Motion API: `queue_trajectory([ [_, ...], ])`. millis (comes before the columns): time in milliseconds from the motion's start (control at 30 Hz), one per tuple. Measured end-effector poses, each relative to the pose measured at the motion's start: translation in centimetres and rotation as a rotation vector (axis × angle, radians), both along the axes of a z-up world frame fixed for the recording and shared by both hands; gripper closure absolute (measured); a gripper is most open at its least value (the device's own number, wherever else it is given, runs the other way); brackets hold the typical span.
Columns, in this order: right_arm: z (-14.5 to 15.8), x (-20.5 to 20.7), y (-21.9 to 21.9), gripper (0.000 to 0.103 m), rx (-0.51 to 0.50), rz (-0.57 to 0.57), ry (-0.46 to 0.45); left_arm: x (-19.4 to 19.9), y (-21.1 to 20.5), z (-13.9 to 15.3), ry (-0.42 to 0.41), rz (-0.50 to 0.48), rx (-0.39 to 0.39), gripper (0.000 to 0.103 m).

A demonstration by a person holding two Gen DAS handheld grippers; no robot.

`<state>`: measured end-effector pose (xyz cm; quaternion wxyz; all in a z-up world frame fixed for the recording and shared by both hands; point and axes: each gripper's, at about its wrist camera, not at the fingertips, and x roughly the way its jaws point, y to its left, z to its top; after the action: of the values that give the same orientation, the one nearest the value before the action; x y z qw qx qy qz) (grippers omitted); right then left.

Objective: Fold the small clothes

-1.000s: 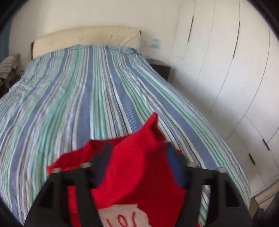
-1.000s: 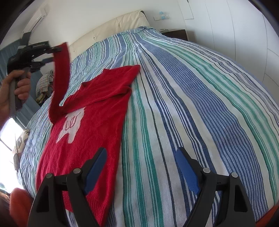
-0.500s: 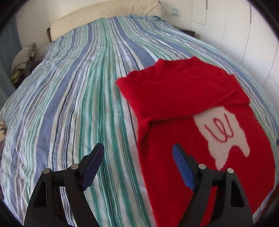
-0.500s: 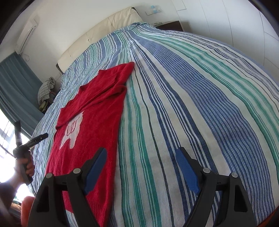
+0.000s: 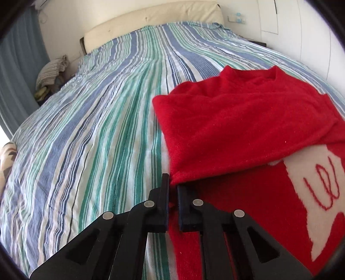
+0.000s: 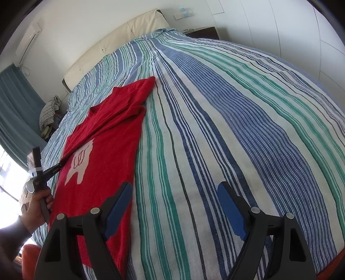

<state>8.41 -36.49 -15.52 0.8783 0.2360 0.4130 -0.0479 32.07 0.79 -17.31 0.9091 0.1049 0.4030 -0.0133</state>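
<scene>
A red sweater with a white patch and red lettering lies flat on the striped bed, one sleeve folded across its chest. My left gripper has its jaws nearly together on the sweater's left edge, just below the folded sleeve's cuff. In the right wrist view the sweater lies at the left, and the left gripper shows at its far edge, held by a hand. My right gripper is open and empty above the bedspread, its left finger over the sweater's near edge.
The striped bedspread covers the whole bed. A cream headboard is at the far end. A pile of clothes sits at the left beside blue curtains. White wardrobe doors stand on the right.
The left gripper let go of the raised sleeve, which now lies folded over the chest. It then dropped to the sweater's left edge and closed. The right gripper stayed open and hardly moved.
</scene>
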Motion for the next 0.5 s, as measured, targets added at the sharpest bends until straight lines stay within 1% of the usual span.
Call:
queue_trajectory([
  [33,-0.1,0.1,0.0,0.022,0.0,0.001,0.004,-0.2,0.3,0.0,-0.002,0.004,-0.015,0.097],
  [67,-0.1,0.2,0.0,0.022,-0.001,0.005,0.006,-0.1,0.6,0.0,-0.001,0.012,-0.034,0.093],
  [100,-0.2,0.3,0.1,0.022,-0.005,0.01,0.006,-0.1,0.9,0.1,0.007,0.016,-0.054,0.093],
  [167,-0.1,0.3,0.3,0.022,-0.01,0.022,0.003,-0.1,1.4,0.0,0.028,0.014,-0.079,0.088],
  [367,-0.1,0.3,0.5,0.022,-0.014,0.028,0.003,-1.8,3.1,0.2,0.07,0.019,-0.141,0.086],
  [467,0.1,0.2,0.6,0.022,-0.023,0.029,-0.003,-3.3,3.6,0.9,0.085,0.043,-0.157,0.086],
  [500,0.2,0.2,0.7,0.022,-0.029,0.029,-0.007,-4.0,3.9,1.1,0.095,0.055,-0.164,0.084],
])
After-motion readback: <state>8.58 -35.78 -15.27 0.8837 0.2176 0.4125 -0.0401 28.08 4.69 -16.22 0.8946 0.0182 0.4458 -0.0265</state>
